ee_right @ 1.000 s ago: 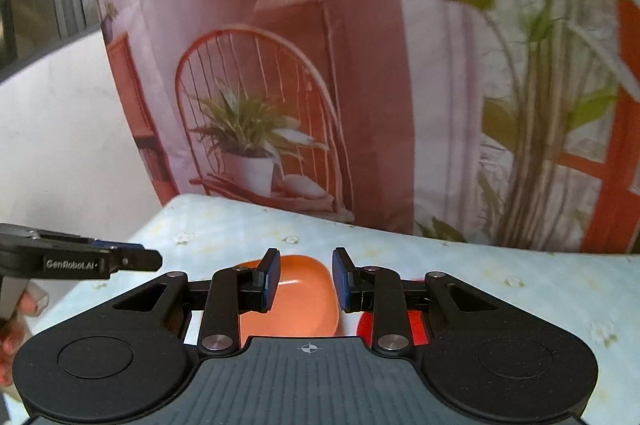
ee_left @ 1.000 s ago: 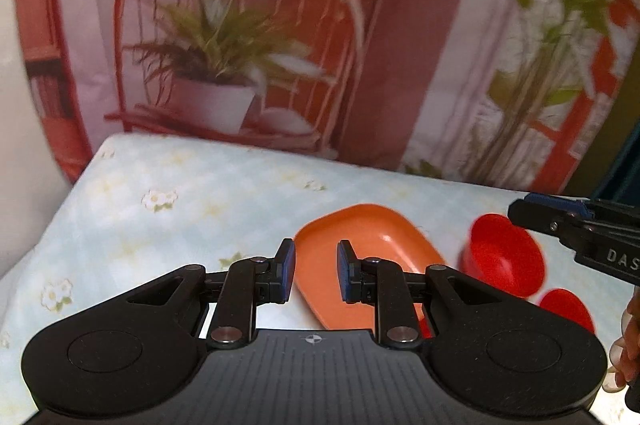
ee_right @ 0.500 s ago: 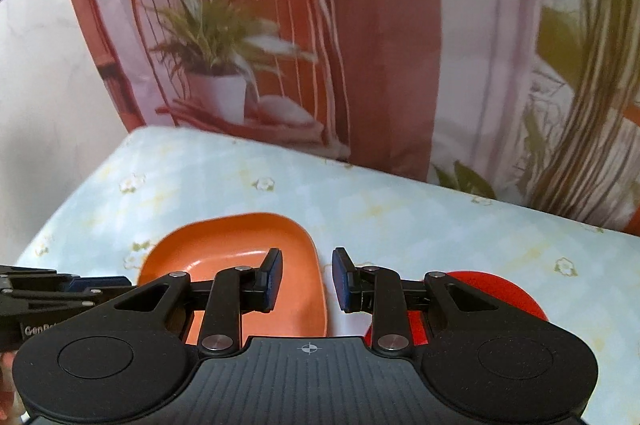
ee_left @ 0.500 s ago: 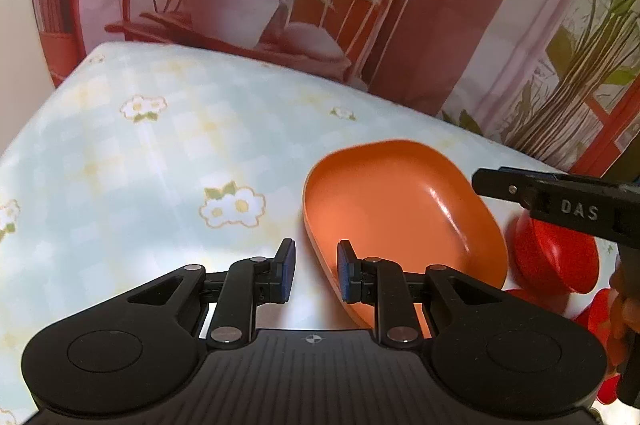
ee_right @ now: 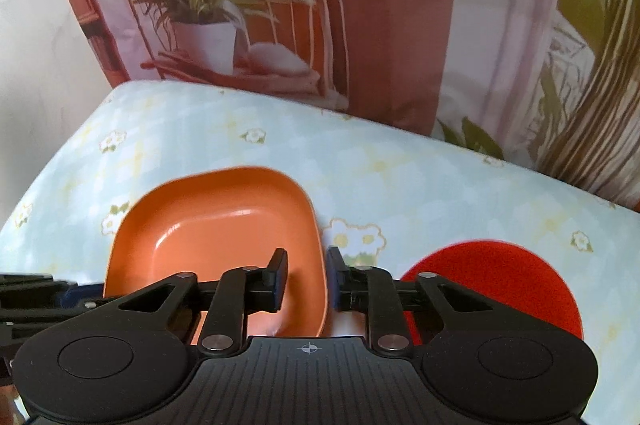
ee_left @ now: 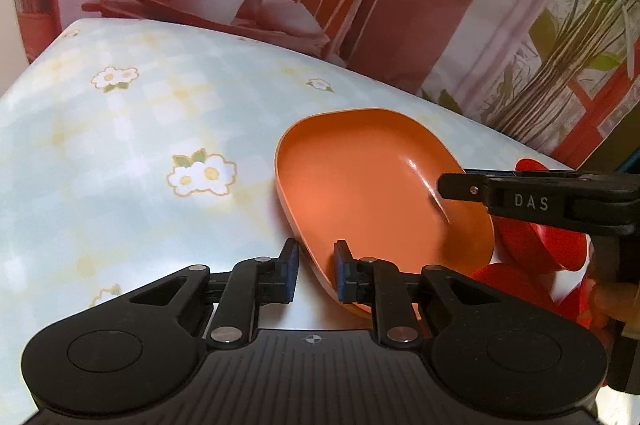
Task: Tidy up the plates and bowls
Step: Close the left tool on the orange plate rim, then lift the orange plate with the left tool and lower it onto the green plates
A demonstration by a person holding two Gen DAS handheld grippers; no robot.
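Nearest your left gripper, the fingers straddle the near rim of the orange dish, one pad inside and one outside. A gap still shows on both sides, so it sits between them and is not clamped. Your right gripper straddles the dish's right wall the same way. Its jaws have just been closing, with the wall between them, though you cannot tell from here whether the pads press on it yet.

The dish looks like thin, glossy, rigid plastic. Expect it to be light and a little slick, so take the rim squarely with the pads well down the wall, or it may pivot or slide out.

Just beside it lie red bowls on the flowered tablecloth. One of them is low and wide, and its rim is likely the only hold. Beyond hangs a printed backdrop.
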